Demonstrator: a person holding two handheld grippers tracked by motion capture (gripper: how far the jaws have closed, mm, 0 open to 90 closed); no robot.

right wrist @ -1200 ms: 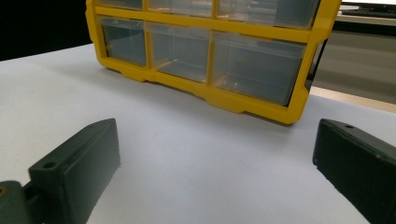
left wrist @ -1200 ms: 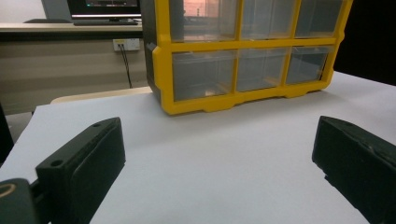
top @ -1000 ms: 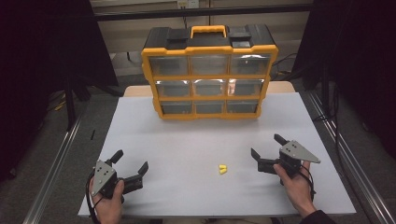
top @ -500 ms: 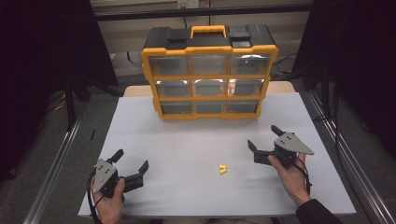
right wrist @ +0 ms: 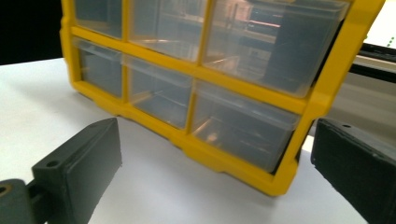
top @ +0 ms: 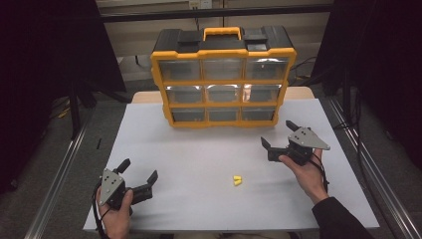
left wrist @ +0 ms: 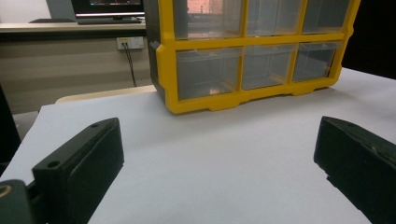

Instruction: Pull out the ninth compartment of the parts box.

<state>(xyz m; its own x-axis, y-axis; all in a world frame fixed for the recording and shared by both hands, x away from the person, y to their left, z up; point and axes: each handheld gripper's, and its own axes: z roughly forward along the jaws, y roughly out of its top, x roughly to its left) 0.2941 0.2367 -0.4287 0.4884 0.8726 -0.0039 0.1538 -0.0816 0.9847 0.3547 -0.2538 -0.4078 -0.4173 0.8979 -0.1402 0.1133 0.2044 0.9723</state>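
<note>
A yellow and black drawer cabinet [top: 223, 77] with clear drawers stands at the back of the white table [top: 199, 164]. A small yellow piece [top: 237, 180] lies on the table in front. My left gripper [top: 138, 174] rests open near the front left edge, nothing between its jaws, and the cabinet [left wrist: 243, 51] lies far ahead of it. My right gripper [top: 278, 134] is open at the right, raised and close to the cabinet's lower right corner. Its view faces the lower right drawers [right wrist: 243, 126] at short range.
Metal rails [top: 59, 169] run along both sides of the table. Dark curtains stand left and right. A wall socket [left wrist: 130, 43] and cables sit behind the cabinet. Bare table lies between the grippers.
My right gripper has moved forward and upward toward the cabinet's lower right corner. The left gripper and the yellow piece have stayed put.
</note>
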